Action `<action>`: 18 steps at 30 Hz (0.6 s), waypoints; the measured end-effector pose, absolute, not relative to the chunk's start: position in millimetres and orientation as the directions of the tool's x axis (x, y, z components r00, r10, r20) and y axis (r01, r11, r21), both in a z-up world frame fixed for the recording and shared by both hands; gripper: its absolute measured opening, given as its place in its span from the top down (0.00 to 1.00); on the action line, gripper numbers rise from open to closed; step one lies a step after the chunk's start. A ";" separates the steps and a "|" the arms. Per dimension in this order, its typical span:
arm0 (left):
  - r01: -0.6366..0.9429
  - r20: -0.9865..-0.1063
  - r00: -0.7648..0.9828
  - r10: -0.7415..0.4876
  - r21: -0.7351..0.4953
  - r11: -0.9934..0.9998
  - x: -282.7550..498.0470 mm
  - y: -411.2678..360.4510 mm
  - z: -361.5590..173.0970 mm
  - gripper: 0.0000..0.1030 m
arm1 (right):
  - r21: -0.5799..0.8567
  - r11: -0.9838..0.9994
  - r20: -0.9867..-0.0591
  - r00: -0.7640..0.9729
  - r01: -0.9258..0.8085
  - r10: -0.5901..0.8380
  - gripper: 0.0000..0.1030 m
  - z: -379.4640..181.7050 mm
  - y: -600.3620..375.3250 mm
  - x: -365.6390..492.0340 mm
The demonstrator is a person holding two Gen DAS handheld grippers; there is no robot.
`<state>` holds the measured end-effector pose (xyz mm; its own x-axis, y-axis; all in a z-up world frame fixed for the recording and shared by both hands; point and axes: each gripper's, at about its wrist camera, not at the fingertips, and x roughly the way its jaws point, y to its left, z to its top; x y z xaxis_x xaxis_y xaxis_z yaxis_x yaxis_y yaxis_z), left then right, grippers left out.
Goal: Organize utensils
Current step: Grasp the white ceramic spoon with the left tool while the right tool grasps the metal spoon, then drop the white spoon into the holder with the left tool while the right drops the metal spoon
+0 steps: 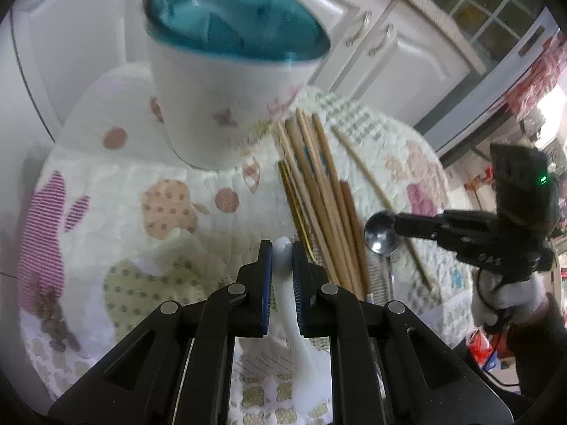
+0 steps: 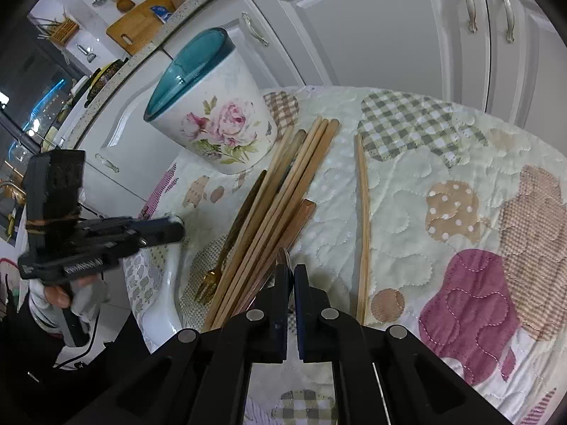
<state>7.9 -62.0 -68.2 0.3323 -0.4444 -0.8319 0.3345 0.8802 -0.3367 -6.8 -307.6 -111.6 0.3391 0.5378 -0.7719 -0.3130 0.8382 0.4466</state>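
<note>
A white floral holder with a teal rim [image 1: 226, 81] stands at the back of the quilted table; it also shows in the right wrist view [image 2: 216, 113]. My left gripper [image 1: 282, 248] is shut on a white ceramic spoon [image 1: 294, 318], seen from the side in the right wrist view [image 2: 170, 272]. My right gripper [image 2: 291, 271] is shut on a metal spoon [image 1: 381, 235], whose bowl shows at its tips. A bundle of wooden chopsticks [image 2: 280, 209] lies between the grippers, with a gold fork [image 2: 209, 283] beside it and a single chopstick [image 2: 363, 226] to the right.
The round table is covered by a patchwork quilt [image 2: 460, 184]. White cabinet doors [image 2: 372, 32] stand close behind the table. A counter with a cutting board [image 2: 138, 24] and hanging tools is at far left.
</note>
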 end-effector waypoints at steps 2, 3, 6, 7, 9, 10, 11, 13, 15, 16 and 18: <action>0.331 -0.823 0.357 -0.443 -0.332 0.884 5.6 -57.7 -59.4 0.91 | 0.405 0.860 -0.790 0.354 -0.312 0.501 0.97 -111.5 -307.3 -6.8; 0.325 -0.817 0.372 -0.441 -0.330 0.886 4.1 -54.1 -54.5 0.91 | 0.407 0.861 -0.792 0.352 -0.306 0.499 0.97 -112.4 -308.1 -6.0; 0.321 -0.799 0.404 -0.447 -0.334 0.887 -0.7 -46.2 -40.9 0.92 | 0.398 0.865 -0.795 0.355 -0.305 0.492 0.97 -109.8 -307.7 -7.6; 0.323 -0.794 0.413 -0.447 -0.331 0.886 -2.3 -43.5 -36.4 0.92 | 0.394 0.866 -0.799 0.351 -0.307 0.488 0.97 -109.3 -307.6 -8.8; 0.324 -0.786 0.428 -0.446 -0.328 0.887 -3.7 -39.7 -29.0 0.94 | 0.365 0.872 -0.810 0.351 -0.325 0.470 0.97 -108.1 -305.1 -10.3; 0.324 -0.783 0.432 -0.447 -0.327 0.888 -4.5 -39.1 -27.0 0.94 | 0.346 0.878 -0.819 0.351 -0.330 0.454 0.96 -108.3 -303.1 -9.9; 0.323 -0.782 0.436 -0.446 -0.327 0.888 -5.5 -39.4 -25.7 0.94 | 0.333 0.884 -0.830 0.344 -0.327 0.440 0.91 -110.3 -301.1 -8.0; 0.325 -0.780 0.437 -0.447 -0.327 0.887 -8.0 -39.6 -24.6 0.94 | 0.319 0.895 -0.840 0.344 -0.311 0.419 0.81 -114.5 -301.3 -4.1; 0.324 -0.781 0.436 -0.448 -0.328 0.887 -9.7 -38.9 -26.7 0.94 | 0.313 0.897 -0.845 0.340 -0.312 0.413 0.79 -119.2 -301.0 -0.2; 0.321 -0.781 0.434 -0.449 -0.331 0.887 -9.9 -38.7 -27.3 0.94 | 0.322 0.892 -0.847 0.324 -0.317 0.421 0.79 -123.6 -299.5 2.8; 0.315 -0.780 0.433 -0.451 -0.338 0.887 -9.2 -40.2 -29.7 0.94 | 0.318 0.891 -0.854 0.310 -0.325 0.418 0.79 -130.7 -295.9 6.0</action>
<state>-9.2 -40.2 -29.7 0.4327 -0.4513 -0.7804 0.3149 0.8868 -0.3382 6.0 -295.9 -130.7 0.3103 0.4179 -0.8539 -0.3251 0.8907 0.3178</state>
